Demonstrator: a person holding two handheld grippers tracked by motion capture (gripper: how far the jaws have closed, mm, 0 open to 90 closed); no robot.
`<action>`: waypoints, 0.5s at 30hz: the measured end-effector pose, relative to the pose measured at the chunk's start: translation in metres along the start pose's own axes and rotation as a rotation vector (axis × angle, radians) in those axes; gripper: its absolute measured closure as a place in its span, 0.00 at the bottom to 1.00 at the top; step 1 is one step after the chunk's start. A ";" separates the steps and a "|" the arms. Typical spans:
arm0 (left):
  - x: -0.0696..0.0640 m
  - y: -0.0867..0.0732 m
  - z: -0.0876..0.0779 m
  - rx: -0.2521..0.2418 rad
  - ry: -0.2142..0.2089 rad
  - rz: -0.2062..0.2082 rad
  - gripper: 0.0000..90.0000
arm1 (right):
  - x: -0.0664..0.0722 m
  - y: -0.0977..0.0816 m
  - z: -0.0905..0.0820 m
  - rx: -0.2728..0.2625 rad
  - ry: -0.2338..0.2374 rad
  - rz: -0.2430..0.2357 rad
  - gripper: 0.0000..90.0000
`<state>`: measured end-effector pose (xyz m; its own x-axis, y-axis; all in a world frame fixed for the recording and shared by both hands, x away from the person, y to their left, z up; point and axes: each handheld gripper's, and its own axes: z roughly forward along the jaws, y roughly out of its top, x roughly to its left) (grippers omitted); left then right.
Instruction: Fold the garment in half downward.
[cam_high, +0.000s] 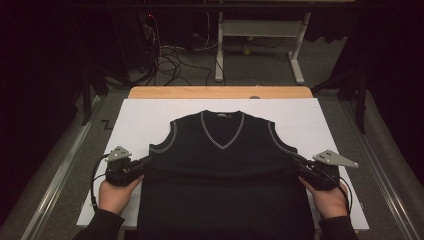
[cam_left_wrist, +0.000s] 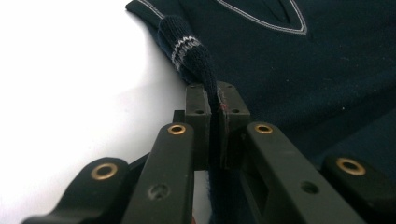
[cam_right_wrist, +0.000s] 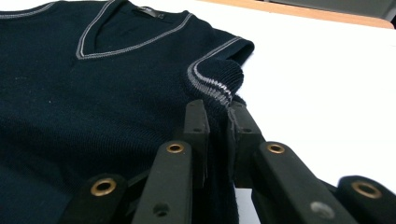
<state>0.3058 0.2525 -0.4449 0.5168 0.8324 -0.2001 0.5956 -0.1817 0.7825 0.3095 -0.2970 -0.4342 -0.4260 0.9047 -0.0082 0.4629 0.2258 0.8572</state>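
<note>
Vest (cam_high: 225, 175) hem cut off by bottom edge in high view. Knit pinched between left gripper (cam_left_wrist: 213, 100) fingers hidden there. Collar label (cam_right_wrist: 144, 9) too small to read.

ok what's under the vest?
The vest lies on a white board that sits on a wooden table. The left gripper and right gripper each pinch a side edge below an armhole. Whatever lies beneath the fabric is covered.

You won't find any readable writing here: the small label (cam_high: 221, 115) inside the neck of the vest (cam_high: 225, 165) is too small and blurred to make out.
</note>
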 end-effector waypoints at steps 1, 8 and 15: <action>-0.002 -0.002 -0.003 0.002 -0.006 0.004 0.90 | 0.000 -0.001 -0.001 -0.001 0.001 0.002 0.90; -0.015 -0.017 -0.022 0.009 -0.029 0.038 0.90 | 0.005 -0.012 -0.019 0.001 0.024 0.005 0.90; -0.022 -0.030 -0.029 0.038 -0.043 0.056 0.90 | 0.011 -0.023 -0.035 0.011 0.032 -0.001 0.90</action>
<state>0.2591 0.2543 -0.4467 0.5751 0.7974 -0.1827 0.5877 -0.2473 0.7704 0.2672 -0.3049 -0.4357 -0.4508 0.8926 0.0077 0.4708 0.2305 0.8516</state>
